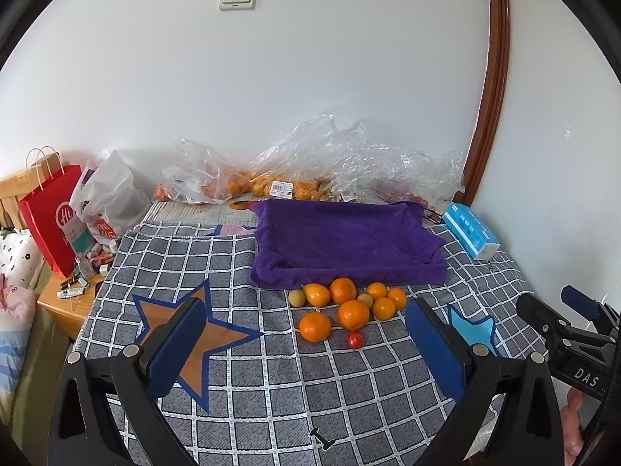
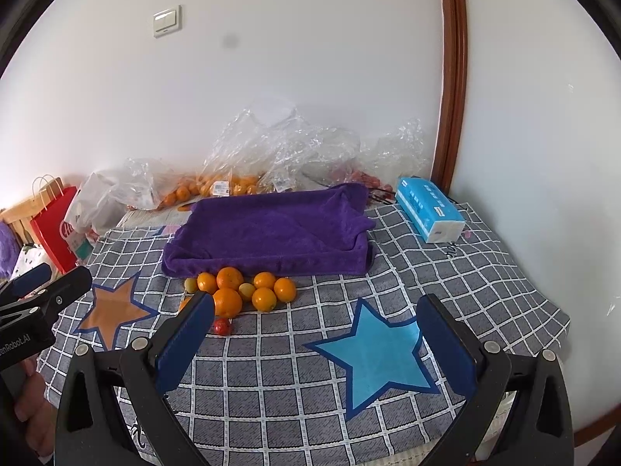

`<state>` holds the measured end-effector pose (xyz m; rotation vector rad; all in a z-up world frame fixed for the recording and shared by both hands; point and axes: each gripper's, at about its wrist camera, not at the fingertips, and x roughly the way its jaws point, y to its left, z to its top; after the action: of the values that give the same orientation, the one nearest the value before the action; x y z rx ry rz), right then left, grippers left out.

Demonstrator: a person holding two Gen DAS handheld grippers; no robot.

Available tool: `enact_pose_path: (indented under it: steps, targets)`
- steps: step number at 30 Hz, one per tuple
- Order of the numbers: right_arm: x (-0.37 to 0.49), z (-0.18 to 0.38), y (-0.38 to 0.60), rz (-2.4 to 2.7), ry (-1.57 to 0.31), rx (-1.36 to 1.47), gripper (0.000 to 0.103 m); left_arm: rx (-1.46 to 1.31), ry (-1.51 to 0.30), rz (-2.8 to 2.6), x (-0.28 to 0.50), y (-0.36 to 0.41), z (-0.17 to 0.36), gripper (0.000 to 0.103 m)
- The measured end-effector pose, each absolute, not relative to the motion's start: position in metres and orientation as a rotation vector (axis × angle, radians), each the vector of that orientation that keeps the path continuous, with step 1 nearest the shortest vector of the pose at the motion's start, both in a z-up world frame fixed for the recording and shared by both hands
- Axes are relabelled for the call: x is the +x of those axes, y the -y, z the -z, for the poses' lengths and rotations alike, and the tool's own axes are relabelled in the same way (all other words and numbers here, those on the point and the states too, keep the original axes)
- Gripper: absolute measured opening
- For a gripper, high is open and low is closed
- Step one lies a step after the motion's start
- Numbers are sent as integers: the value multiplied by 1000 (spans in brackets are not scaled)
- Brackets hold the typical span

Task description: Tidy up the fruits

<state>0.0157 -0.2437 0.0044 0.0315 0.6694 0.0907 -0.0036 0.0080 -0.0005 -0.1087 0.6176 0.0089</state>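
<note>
A pile of several oranges (image 1: 349,303) (image 2: 240,291), with two small pale yellow-green fruits (image 1: 296,297) among them, lies on the checked cloth against the front edge of a purple towel (image 1: 345,240) (image 2: 271,233). One red cherry tomato (image 1: 355,339) (image 2: 221,326) sits just in front of the pile. My left gripper (image 1: 306,310) hovers open before the fruit, nothing between its blue pads. My right gripper (image 2: 315,299) is open too, over the blue star to the right of the pile; its left finger hides one orange. Each gripper shows at the other view's edge.
Clear plastic bags (image 1: 271,178) holding more oranges and red fruit line the wall behind the towel. A blue tissue pack (image 2: 429,209) lies at the back right. A red paper bag (image 1: 50,213) and a cluttered wooden nightstand (image 1: 66,299) stand left of the bed edge.
</note>
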Motion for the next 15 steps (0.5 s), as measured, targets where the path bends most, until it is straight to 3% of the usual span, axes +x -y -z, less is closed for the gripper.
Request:
enact_pose_path:
  steps: [15]
  targets:
    - [11,-9,242,-92,-654,29,103,-111,-603,-6,-7,-7,-1,103]
